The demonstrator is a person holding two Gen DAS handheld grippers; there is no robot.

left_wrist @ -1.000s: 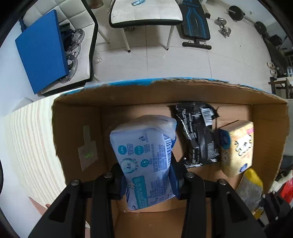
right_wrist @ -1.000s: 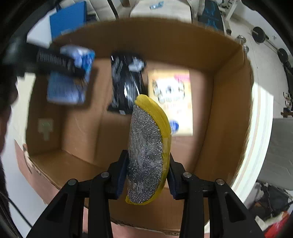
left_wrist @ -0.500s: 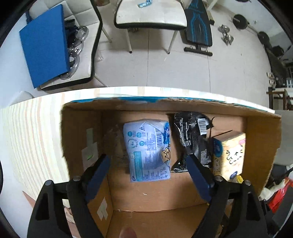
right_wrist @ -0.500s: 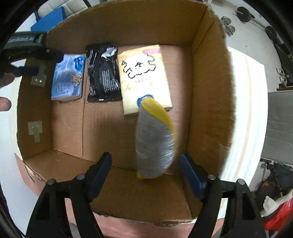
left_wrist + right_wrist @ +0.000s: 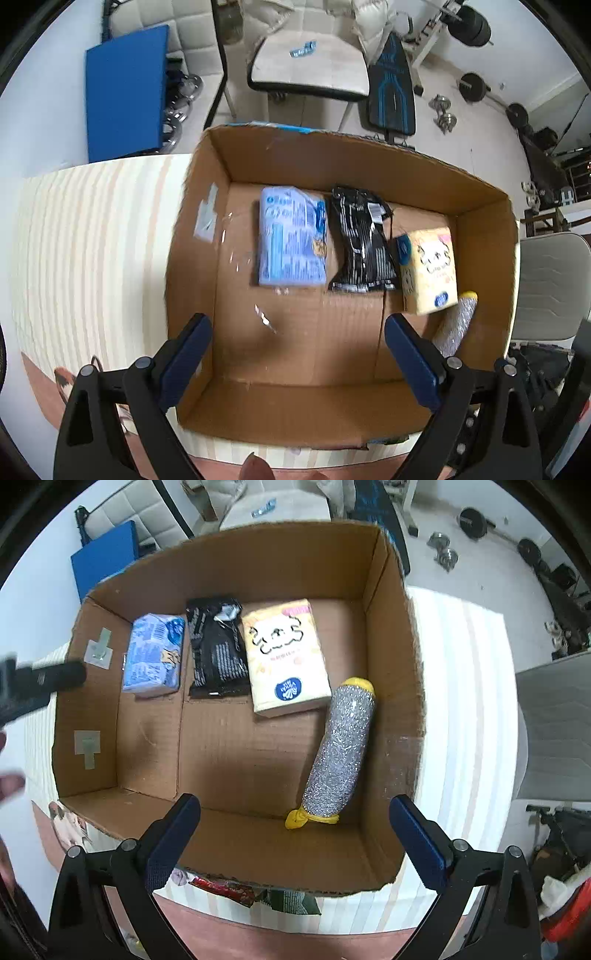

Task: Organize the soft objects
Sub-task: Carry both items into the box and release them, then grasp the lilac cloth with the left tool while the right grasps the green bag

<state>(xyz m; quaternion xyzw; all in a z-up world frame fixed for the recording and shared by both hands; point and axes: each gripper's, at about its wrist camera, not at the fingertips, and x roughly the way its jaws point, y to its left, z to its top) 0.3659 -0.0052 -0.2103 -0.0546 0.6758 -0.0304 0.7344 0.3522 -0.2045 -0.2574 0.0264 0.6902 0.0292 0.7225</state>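
Note:
An open cardboard box point(image 5: 369, 162) point(image 5: 258, 554) holds a blue tissue pack point(image 5: 291, 242) point(image 5: 153, 659), a black pouch point(image 5: 360, 245) point(image 5: 218, 650) and a yellow tissue pack point(image 5: 430, 271) point(image 5: 286, 655) in a row on its floor. A silver-and-yellow scrub sponge point(image 5: 340, 749) point(image 5: 456, 321) lies near the right wall. My left gripper point(image 5: 297, 354) is open and empty above the box's near edge. My right gripper point(image 5: 293, 834) is open and empty above the near wall. The left gripper's dark finger shows blurred at the left in the right wrist view point(image 5: 40, 683).
The box sits on a pale striped table point(image 5: 85, 251) point(image 5: 469, 709). Beyond it are a white chair point(image 5: 310, 70), a blue board point(image 5: 125, 92), a weight bench point(image 5: 391, 92) and dumbbells on the floor point(image 5: 445, 114). A grey chair point(image 5: 550, 284) stands at the right.
Both grippers opened and let go: the blue tissue pack now lies on the box floor, the sponge lies by the right wall. Both grippers have pulled back and up from the box.

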